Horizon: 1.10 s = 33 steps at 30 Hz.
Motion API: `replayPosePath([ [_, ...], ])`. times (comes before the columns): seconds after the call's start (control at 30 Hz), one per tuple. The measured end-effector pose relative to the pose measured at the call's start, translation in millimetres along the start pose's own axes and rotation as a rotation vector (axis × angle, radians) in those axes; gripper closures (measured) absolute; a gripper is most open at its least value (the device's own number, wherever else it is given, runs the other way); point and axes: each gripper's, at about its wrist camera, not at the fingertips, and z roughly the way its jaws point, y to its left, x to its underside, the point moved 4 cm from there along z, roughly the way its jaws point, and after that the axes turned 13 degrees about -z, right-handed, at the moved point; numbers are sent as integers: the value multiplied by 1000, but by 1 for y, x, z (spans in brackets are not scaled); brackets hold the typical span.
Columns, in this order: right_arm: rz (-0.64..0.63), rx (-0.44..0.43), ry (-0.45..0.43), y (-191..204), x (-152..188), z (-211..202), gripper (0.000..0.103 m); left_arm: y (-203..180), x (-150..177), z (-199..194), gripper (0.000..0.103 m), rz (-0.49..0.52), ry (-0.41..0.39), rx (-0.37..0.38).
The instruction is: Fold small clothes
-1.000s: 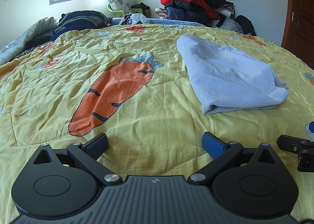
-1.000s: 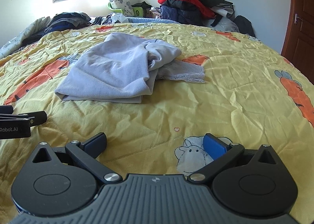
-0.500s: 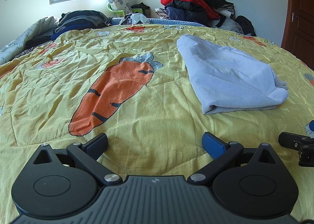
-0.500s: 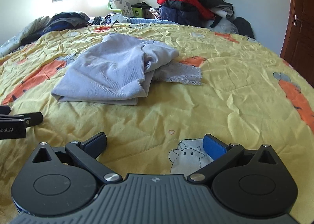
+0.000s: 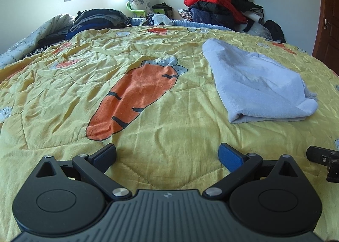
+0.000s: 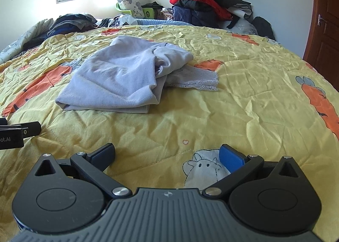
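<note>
A pale lilac garment (image 5: 258, 85) lies folded over on the yellow carrot-print quilt (image 5: 106, 68), ahead and right of my left gripper (image 5: 167, 155). In the right wrist view the garment (image 6: 118, 76) lies ahead and left of my right gripper (image 6: 167, 155), with a lace-trimmed part (image 6: 197, 77) spread out at its right side. Both grippers are open and empty, low over the quilt, well short of the garment. The right gripper's finger (image 5: 322, 157) shows at the left view's right edge; the left gripper's finger (image 6: 25, 129) shows at the right view's left edge.
A heap of jackets, red and dark (image 5: 220, 8), stands at the far right of the bed. Dark folded clothes (image 5: 97, 21) and a grey blanket (image 5: 25, 49) lie at the far left. A brown door (image 6: 326, 25) is at the right.
The right gripper has drifted a little, so the garment sits slightly nearer and more central in its view. The left gripper has barely moved. Both stay open.
</note>
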Motion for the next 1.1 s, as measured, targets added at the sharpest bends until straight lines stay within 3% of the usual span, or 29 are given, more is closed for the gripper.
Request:
replayPosePath([
  [1.1,1,0,0,0,0,0,0,-2,-1,2,0,0,1,7],
])
